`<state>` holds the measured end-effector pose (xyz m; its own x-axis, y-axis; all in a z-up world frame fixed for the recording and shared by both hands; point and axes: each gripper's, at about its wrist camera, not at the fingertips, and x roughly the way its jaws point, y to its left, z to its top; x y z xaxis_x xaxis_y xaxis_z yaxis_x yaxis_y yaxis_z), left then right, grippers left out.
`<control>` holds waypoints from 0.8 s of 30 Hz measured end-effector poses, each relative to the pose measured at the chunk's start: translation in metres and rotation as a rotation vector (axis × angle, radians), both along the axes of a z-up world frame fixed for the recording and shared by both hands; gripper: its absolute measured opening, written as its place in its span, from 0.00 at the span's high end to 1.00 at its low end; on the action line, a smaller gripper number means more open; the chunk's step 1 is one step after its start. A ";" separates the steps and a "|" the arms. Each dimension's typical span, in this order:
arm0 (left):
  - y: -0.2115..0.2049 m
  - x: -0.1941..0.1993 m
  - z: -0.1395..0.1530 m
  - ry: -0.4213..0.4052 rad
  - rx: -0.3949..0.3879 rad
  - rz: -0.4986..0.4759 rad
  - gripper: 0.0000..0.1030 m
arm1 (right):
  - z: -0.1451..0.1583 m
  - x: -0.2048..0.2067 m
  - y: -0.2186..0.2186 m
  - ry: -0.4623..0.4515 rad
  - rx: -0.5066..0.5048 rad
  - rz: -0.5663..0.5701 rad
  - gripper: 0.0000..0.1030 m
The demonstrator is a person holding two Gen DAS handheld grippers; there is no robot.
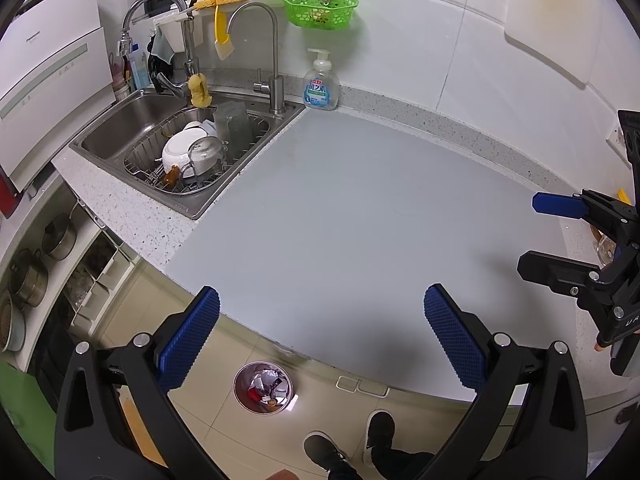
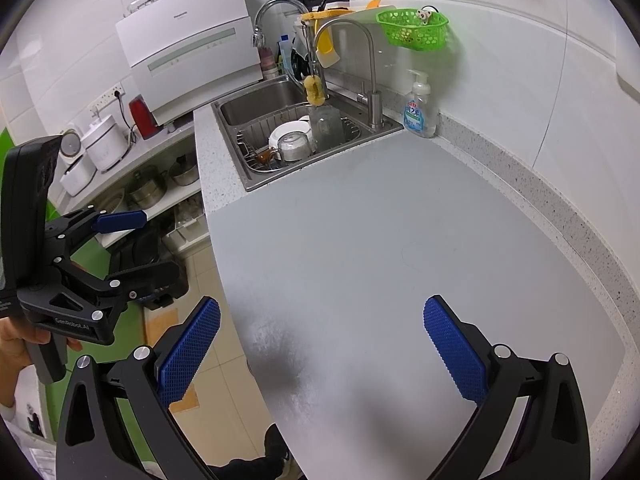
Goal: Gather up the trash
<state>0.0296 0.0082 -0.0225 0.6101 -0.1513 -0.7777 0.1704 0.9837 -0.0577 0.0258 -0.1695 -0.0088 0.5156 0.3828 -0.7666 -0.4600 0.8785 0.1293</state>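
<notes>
The left claw (image 1: 322,336) is gaping wide, its two blue-padded fingers (image 1: 188,336) spread toward 10 and 2 o'clock with nothing between them. The right claw (image 2: 322,338) is standing just as wide, blue pads (image 2: 454,346) empty. In the right wrist view a hand (image 2: 16,350) at 8 o'clock is gripping the left claw's handle. The person's feet (image 1: 352,436) are showing below at 6 o'clock in the left view.
</notes>
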 end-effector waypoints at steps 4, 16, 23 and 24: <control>0.000 -0.001 0.000 0.001 -0.003 -0.004 0.03 | -0.001 0.000 0.000 0.000 0.000 0.002 0.05; -0.002 0.000 0.002 -0.005 0.008 -0.004 0.03 | -0.001 -0.001 0.000 -0.003 0.003 0.000 0.05; -0.001 -0.002 0.007 -0.021 0.015 0.003 0.03 | 0.000 -0.002 -0.001 -0.009 0.006 -0.003 0.05; -0.001 -0.002 0.008 -0.022 0.014 0.003 0.03 | 0.000 -0.002 -0.002 -0.009 0.007 -0.003 0.05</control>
<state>0.0273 0.0069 -0.0148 0.6279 -0.1383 -0.7659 0.1683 0.9849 -0.0399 0.0237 -0.1711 -0.0085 0.5238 0.3862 -0.7592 -0.4585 0.8790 0.1309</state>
